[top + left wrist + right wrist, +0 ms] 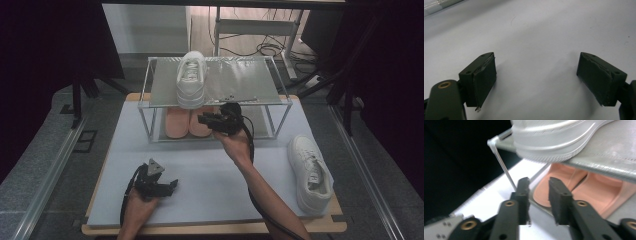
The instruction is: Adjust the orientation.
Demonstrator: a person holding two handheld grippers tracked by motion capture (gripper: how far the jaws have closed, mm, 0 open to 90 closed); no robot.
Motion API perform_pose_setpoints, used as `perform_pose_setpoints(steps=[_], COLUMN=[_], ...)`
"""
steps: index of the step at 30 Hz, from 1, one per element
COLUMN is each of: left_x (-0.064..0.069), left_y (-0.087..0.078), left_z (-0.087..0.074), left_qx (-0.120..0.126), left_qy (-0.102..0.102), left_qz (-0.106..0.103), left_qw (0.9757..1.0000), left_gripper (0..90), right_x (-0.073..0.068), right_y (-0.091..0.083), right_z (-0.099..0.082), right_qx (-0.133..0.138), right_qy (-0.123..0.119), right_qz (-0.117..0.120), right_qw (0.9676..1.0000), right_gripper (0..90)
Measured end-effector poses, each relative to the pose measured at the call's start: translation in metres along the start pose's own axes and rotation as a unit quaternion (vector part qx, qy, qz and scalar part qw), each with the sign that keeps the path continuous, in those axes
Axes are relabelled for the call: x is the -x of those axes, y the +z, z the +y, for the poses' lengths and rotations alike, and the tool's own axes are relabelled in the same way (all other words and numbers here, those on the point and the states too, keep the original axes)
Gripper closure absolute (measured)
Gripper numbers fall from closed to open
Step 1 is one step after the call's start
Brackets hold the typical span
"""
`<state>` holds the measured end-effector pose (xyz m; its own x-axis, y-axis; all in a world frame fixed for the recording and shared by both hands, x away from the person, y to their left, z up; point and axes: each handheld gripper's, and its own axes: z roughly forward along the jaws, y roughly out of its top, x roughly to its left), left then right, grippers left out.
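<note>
A white sneaker (191, 80) stands upright on the top shelf of the rack (235, 82), toward its left, heel at the near edge and toe pointing far. Its thick ribbed sole slightly overhangs that edge in the right gripper view (549, 142). The laces are done up.

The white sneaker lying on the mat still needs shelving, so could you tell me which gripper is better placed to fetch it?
Right, probably: the right gripper, open and empty, is on the white sneaker's side.
</note>
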<state>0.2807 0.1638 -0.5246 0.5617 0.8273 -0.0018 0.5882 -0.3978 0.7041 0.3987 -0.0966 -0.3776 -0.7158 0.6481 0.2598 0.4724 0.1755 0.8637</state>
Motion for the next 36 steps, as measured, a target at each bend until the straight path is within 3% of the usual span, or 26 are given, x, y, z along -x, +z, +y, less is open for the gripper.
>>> perform_pose_setpoints(steps=[4,10,14,16,20,25,36], left_x=[-0.001,0.0,0.0,0.0,0.0,-0.001,-0.001], left_y=[0.0,0.0,0.0,0.0,0.0,0.001,0.0], left_z=[0.0,0.0,0.0,0.0,0.0,0.0,0.0], left_qx=[-0.001,-0.001,0.0,0.001,0.0,0.001,-0.001], left_qy=[-0.001,-0.002,-0.004,-0.004,-0.005,-0.006,-0.006], left_qz=[-0.002,-0.001,-0.002,-0.002,-0.003,-0.003,-0.003], left_qw=[1.0,1.0,1.0,1.0,1.0,1.0,1.0], left_gripper=[16.2,16.1,16.1,16.1,16.1,16.1,16.1], right_x=[-0.01,-0.017,-0.018,-0.018,-0.023,-0.023,-0.02], right_y=[-0.003,-0.01,-0.015,-0.017,-0.019,-0.024,-0.049], right_z=[-0.009,-0.022,-0.031,-0.037,-0.052,-0.069,-0.096], right_qx=[-0.004,-0.017,-0.025,-0.029,-0.045,-0.064,-0.105], right_qy=[-0.048,-0.107,-0.107,-0.118,-0.142,-0.127,-0.123], right_qz=[-0.017,-0.033,-0.018,-0.01,-0.019,0.011,0.009], right_qw=[0.9987,0.9936,0.9937,0.9925,0.9887,0.9897,0.9868], right_gripper=[53.0,39.6,32.4,29.2,22.8,15.5,13.0])
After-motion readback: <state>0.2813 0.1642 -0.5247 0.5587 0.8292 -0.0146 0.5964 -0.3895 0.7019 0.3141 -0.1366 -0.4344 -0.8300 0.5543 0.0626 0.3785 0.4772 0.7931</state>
